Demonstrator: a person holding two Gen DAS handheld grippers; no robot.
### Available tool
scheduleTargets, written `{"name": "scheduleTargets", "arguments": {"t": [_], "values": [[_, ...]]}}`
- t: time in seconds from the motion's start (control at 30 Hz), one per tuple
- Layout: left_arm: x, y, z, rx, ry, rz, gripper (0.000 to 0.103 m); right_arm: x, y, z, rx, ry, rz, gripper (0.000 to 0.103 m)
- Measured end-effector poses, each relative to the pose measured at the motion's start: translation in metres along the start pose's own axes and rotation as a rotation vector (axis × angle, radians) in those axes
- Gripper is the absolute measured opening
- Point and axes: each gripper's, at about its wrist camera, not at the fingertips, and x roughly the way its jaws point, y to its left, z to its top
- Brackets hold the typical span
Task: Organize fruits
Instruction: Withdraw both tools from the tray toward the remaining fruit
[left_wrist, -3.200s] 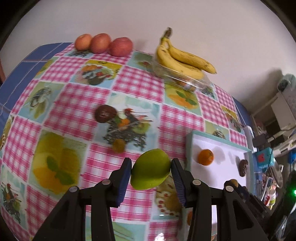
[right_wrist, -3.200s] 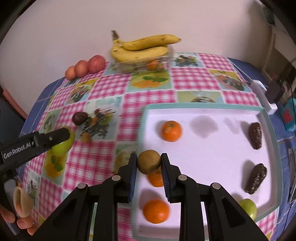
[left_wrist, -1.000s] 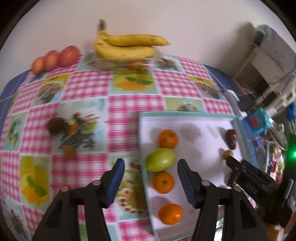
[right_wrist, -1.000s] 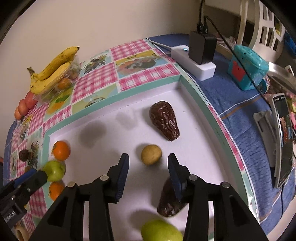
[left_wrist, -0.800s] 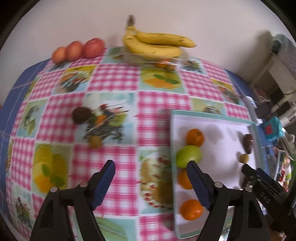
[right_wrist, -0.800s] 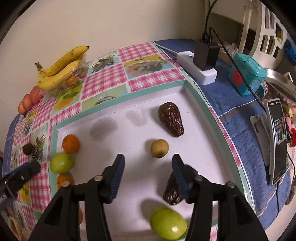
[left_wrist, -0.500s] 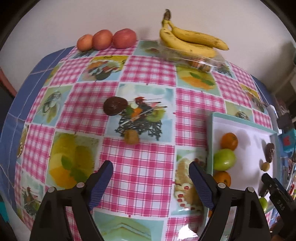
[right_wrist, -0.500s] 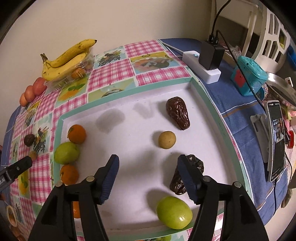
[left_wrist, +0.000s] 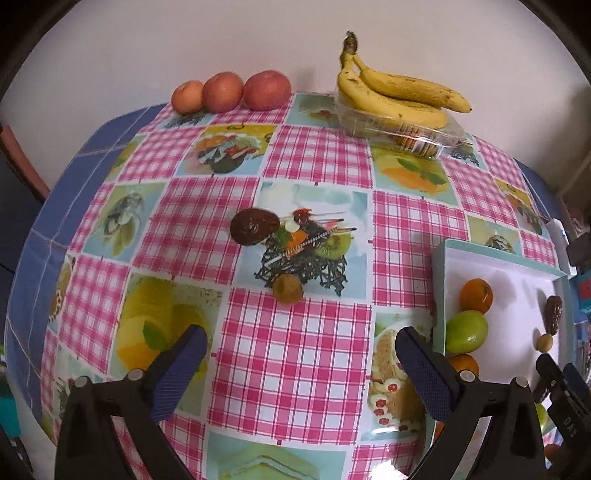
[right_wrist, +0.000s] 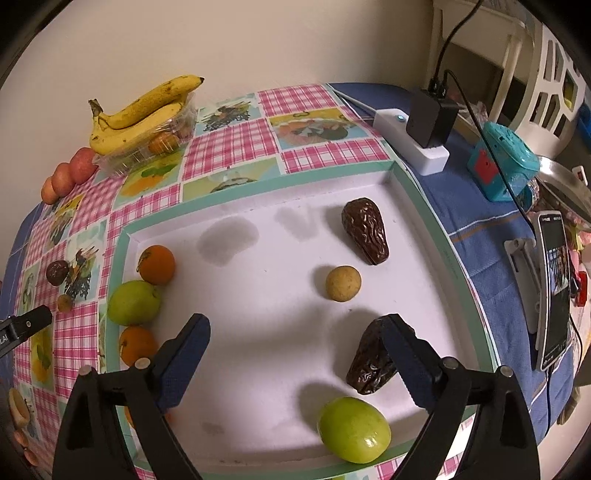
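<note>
The white tray (right_wrist: 436, 206) fills the frame centre (oranges (right_wrist: 156, 264), green fruits (right_wrist: 133, 302), dates (right_wrist: 365, 230) inside); bananas (right_wrist: 147, 110) top a clear box (right_wrist: 122, 160) upper left; both the left gripper (left_wrist: 301, 365) and the right gripper (right_wrist: 295, 350) are opening, nothing between

tray (right_wrist: 424, 206): oranges, green fruits, dates | cloth: dark fruit (left_wrist: 254, 226), small brown fruit (left_wrist: 287, 289)

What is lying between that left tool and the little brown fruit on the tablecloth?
Nothing visible. Only bare tablecloth separates the left tool, its jaws opening and empty, from the small brown fruit. The dark round fruit sits beyond it.
</note>
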Motion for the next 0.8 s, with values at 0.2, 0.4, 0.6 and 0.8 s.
{"name": "scheduleTargets", "arguments": {"t": [0.2,0.4,0.6,0.8], "values": [[-0.008,0.001,0.009,0.015,-0.021,-0.022,0.103,-0.002,0.002,0.0,-0.007,-0.032,0.003,0.094],[-0.011,-0.001,0.016,0.055,-0.042,0.136,0.103,-0.003,0.009,0.002,-0.014,-0.047,0.04,0.094],[-0.014,0.02,0.02,0.002,-0.053,0.124,0.103,-0.007,0.021,0.005,-0.048,-0.061,0.023,0.094],[-0.015,0.052,0.028,-0.081,-0.049,0.124,0.103,-0.011,0.035,0.009,-0.024,-0.069,0.032,0.094]]}}
